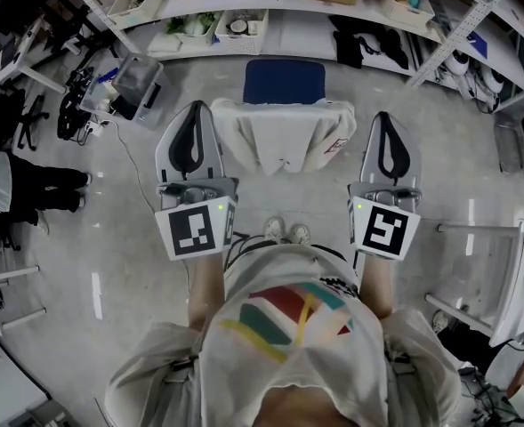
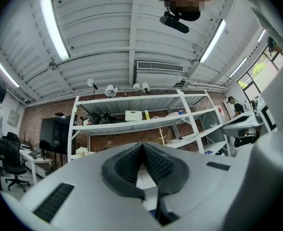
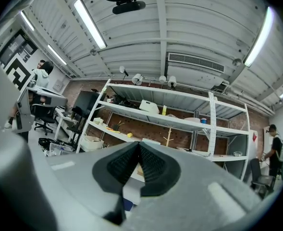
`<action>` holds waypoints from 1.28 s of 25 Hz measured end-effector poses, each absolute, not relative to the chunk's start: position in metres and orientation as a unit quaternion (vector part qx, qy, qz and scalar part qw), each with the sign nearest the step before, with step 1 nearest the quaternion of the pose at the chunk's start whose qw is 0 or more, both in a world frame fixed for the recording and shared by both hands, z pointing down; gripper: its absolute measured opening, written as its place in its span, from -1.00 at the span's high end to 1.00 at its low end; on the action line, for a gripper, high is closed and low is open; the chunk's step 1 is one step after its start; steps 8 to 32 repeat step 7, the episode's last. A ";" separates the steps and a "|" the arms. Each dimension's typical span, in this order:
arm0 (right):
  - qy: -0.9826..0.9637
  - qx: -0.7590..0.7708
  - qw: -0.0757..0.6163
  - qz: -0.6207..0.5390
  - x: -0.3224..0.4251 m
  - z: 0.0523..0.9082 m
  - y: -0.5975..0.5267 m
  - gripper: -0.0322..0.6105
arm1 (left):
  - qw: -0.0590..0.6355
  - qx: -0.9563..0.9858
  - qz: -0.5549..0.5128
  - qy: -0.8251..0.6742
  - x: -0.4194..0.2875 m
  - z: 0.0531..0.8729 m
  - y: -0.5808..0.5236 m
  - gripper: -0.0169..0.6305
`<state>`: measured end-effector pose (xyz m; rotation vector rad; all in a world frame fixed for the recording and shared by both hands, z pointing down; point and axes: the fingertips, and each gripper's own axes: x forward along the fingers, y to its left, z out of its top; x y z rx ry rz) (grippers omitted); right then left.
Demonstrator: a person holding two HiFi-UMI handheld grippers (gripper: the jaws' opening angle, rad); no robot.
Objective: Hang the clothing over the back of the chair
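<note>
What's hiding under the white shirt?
The white shirt is draped over the chair's backrest and covers it, so the backrest itself can't be seen. Only the chair's blue seat peeks out beyond the shirt.

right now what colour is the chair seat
Dark blue. The chair seat shows best in the head view, just beyond the white clothing.

Tool (image 2: pixel 143 147) closed and empty, white shelving (image 2: pixel 141 124), ceiling lights (image 2: pixel 54 27)
</note>
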<state>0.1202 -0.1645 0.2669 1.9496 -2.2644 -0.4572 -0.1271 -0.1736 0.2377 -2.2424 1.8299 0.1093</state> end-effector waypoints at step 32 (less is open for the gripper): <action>-0.748 0.644 0.055 -0.150 0.116 0.265 -0.163 0.89 | 0.125 -0.762 0.037 0.634 -0.135 0.238 -0.171 0.91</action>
